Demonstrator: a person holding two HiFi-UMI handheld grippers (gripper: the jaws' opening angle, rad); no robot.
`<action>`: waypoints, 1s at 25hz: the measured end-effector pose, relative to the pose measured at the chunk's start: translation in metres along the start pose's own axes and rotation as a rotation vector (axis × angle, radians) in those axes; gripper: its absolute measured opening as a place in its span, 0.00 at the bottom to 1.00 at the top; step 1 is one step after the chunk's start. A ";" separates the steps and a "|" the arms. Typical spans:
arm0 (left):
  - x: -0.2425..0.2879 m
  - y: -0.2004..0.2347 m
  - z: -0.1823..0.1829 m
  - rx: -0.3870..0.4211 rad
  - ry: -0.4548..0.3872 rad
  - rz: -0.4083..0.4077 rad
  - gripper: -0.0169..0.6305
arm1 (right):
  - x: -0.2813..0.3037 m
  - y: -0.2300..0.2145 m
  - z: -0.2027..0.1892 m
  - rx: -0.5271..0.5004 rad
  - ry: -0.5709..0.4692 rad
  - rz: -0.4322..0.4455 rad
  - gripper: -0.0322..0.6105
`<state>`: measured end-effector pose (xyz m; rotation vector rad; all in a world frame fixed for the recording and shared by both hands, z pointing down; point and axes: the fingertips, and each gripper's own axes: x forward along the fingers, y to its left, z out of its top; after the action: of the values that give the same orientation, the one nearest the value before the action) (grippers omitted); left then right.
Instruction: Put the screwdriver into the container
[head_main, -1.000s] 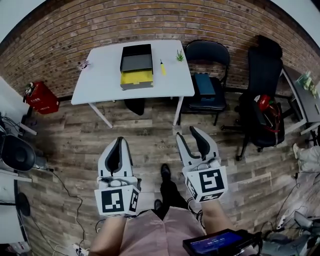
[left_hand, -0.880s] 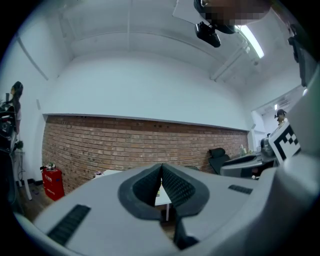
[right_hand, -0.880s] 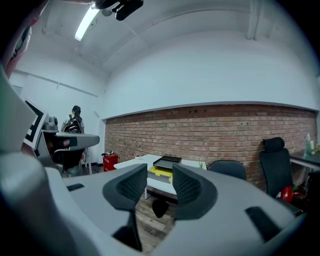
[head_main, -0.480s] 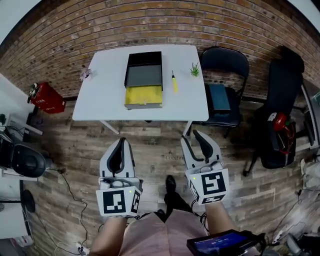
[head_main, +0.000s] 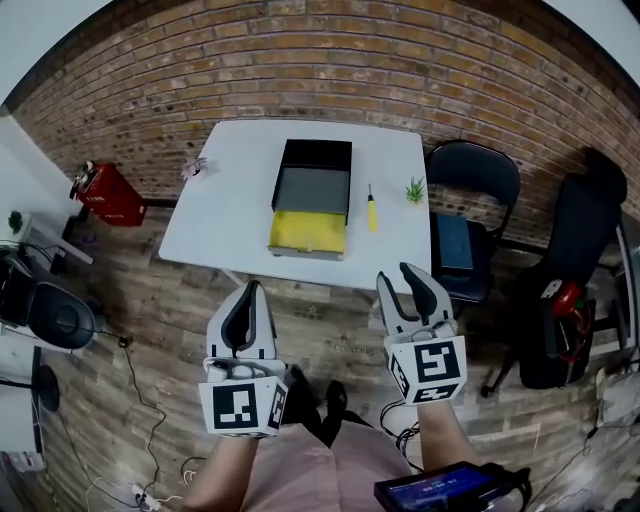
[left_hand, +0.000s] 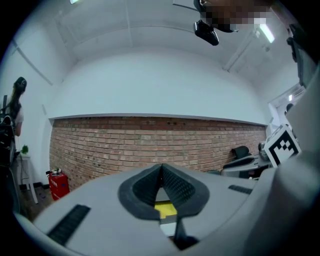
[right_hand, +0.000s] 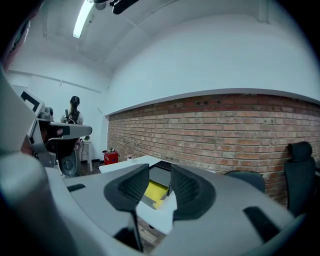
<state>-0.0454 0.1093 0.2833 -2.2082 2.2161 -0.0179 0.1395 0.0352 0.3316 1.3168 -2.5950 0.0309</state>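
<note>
A yellow-handled screwdriver (head_main: 371, 210) lies on the white table (head_main: 235, 210), just right of the container (head_main: 311, 198), an open box with a black end, a grey middle and a yellow end. Both grippers hang over the wooden floor, short of the table's front edge. My left gripper (head_main: 251, 288) is shut, fingertips touching, nothing in it; in the left gripper view (left_hand: 161, 168) the container's yellow end (left_hand: 166, 210) shows past the tips. My right gripper (head_main: 397, 276) is open and closing, with nothing between its fingers; the right gripper view (right_hand: 159, 172) looks at the container (right_hand: 156, 187).
A small green plant (head_main: 414, 188) and a small pink object (head_main: 193, 167) sit on the table's far corners. A black chair (head_main: 470, 180) stands right of the table, another dark chair (head_main: 575, 260) further right. A red object (head_main: 105, 195) and cables lie on the floor at left.
The table has come nearer and shifted right and down in the head view as the person walks toward it. The right gripper's jaws have narrowed a little.
</note>
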 end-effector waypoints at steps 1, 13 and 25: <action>0.004 0.005 -0.001 -0.004 0.000 0.006 0.05 | 0.007 0.000 0.001 -0.004 0.003 0.004 0.27; 0.112 0.074 -0.027 -0.064 0.002 -0.047 0.05 | 0.117 -0.025 -0.001 -0.025 0.078 -0.085 0.27; 0.232 0.115 -0.008 -0.092 -0.046 -0.205 0.05 | 0.197 -0.060 0.040 -0.035 0.081 -0.260 0.28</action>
<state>-0.1615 -0.1225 0.2892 -2.4479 1.9969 0.1334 0.0677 -0.1620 0.3301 1.5934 -2.3286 -0.0048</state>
